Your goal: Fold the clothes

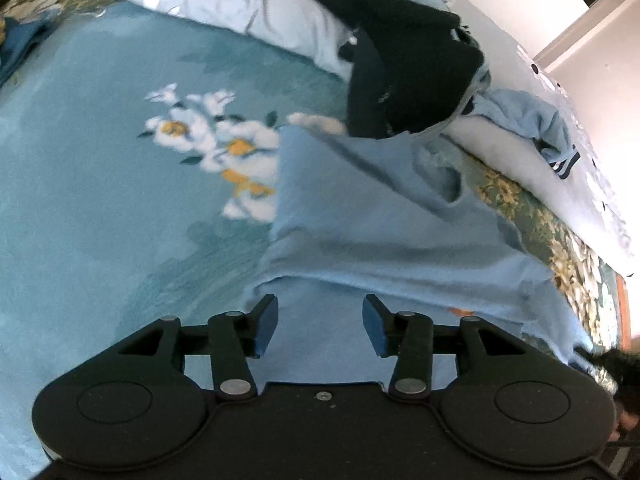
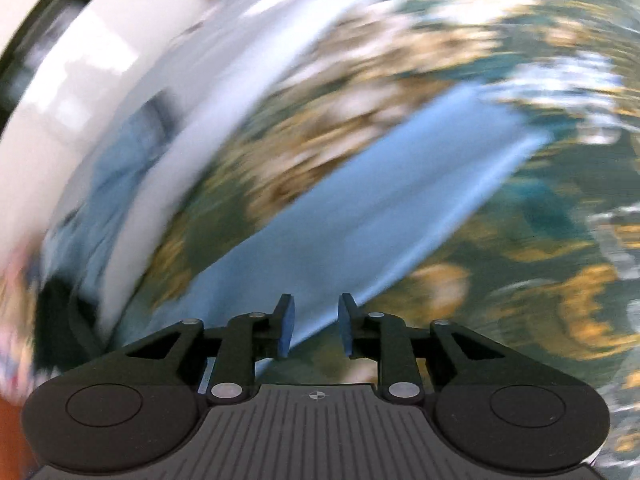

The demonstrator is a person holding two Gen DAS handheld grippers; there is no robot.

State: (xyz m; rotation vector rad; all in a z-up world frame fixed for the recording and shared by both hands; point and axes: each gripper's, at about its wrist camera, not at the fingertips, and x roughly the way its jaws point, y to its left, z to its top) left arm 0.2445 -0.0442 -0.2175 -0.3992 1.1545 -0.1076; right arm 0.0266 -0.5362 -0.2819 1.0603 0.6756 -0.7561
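A light blue garment (image 1: 380, 216) lies spread on the blue floral bedspread (image 1: 100, 184), partly folded over itself. My left gripper (image 1: 320, 322) hovers open just above its near edge, nothing between the blue pads. A black garment (image 1: 404, 60) lies heaped beyond it, and another pale blue garment (image 1: 536, 124) is crumpled to the right. The right wrist view is heavily motion-blurred: my right gripper (image 2: 316, 326) is open with a narrower gap, over a strip of the light blue garment (image 2: 360, 216) on the green and yellow floral cover (image 2: 540, 288).
A folded pale blue quilt (image 1: 224, 0) lies at the back of the bed. A white padded edge (image 1: 568, 208) runs along the right side, with a white wall (image 1: 592, 44) behind. Blue cloth (image 1: 20, 40) shows at far left.
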